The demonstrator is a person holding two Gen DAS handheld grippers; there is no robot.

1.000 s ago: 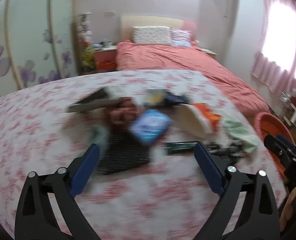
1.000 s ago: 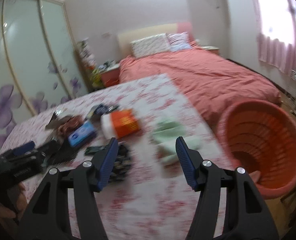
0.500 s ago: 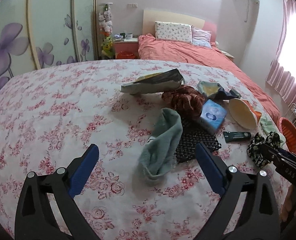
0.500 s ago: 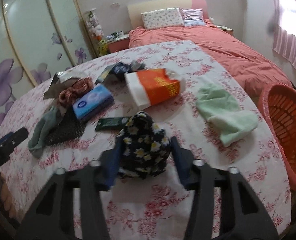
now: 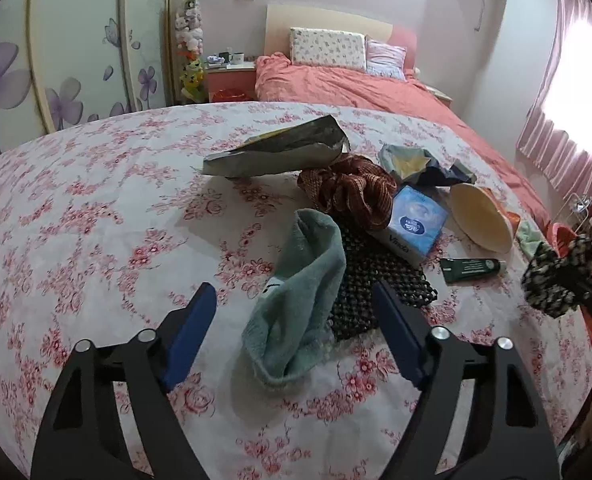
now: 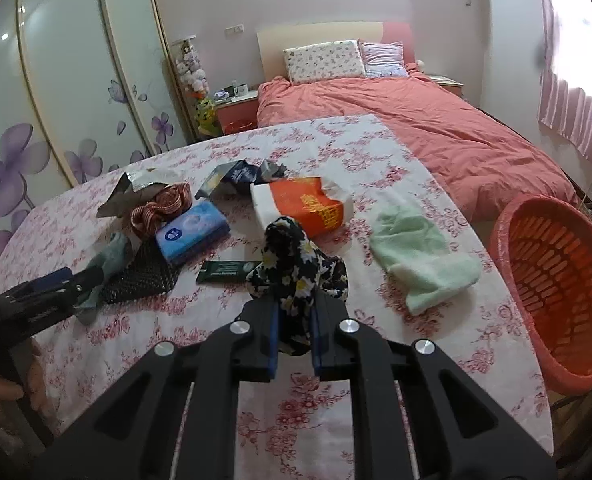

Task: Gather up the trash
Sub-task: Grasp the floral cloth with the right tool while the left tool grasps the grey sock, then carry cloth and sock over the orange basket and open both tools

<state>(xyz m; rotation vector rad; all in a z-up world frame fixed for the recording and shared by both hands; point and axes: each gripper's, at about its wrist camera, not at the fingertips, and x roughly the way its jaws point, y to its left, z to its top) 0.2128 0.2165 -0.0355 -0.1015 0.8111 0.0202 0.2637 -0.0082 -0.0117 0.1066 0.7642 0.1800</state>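
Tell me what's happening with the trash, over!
Right tool shut on floral cloth, lifted. Left tool open around teal sock. Orange basket waits right; path looks clear.

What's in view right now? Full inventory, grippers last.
table: 1, pink floral cloth
basket: 1, orange, right of table
sock: 1, grey-green, between left jaws
mesh mat: 1, black, beside sock
tissue pack: 1, blue
scrunchie: 1, brown
foil bag: 1, silver, far side
tube: 1, dark green
orange bag: 1, centre
towel: 1, pale green
floral cloth: 1, black, lifted
left gripper: open
right gripper: shut on floral cloth
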